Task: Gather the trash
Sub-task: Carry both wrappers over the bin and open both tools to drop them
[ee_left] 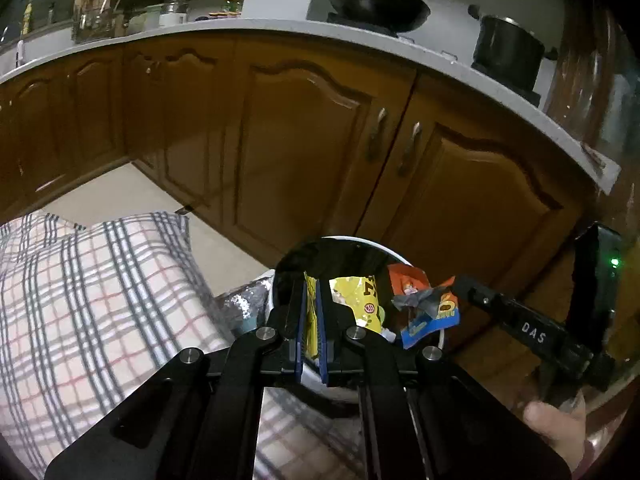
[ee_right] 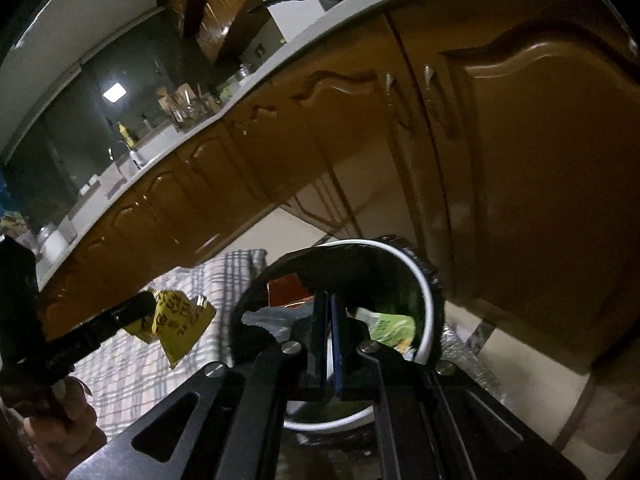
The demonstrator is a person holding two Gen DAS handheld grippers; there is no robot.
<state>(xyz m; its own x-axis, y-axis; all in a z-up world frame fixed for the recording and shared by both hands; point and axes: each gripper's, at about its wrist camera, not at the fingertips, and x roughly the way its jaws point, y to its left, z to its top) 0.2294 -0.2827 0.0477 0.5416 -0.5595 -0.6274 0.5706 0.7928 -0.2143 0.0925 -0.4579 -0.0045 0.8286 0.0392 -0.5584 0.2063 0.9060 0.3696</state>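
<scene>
Two pieces of trash hang over the waste bin (ee_left: 394, 257), and neither is in it yet; we judge the drop to be the step in hand.

Taking the risks from the left, the checked cloth (ee_left: 100, 280) lies just beside the bin. If the yellow wrapper (ee_left: 356, 300) is let go while it sits toward that side, it could flutter onto the cloth and not into the black liner. It is light and crumpled, so it may also cling to a pad after the jaws part. Further right, the two tools crowd the same opening, and a careless swing could knock one against the other or catch the white rim. The bin already holds several packets, so a late release on the right could leave the crumpled multicoloured wrapper (ee_left: 424, 308) perched on the pile or sliding over the far edge toward the cabinet doors (ee_left: 300, 140).

Now the tools. The left gripper (ee_left: 312, 284) is clenched almost fully, its blue pads pinching the yellow wrapper, which stands up between them above the bin's near side. The right gripper (ee_left: 456, 284), with a hand (ee_left: 560, 432) on its handle, reaches in from the right. Its jaws are closed tight, and in the left wrist view the multicoloured wrapper hangs at its tip, over the bin. The right wrist view is dim and blurred, so we take that grasp as likely, not certain.
</scene>
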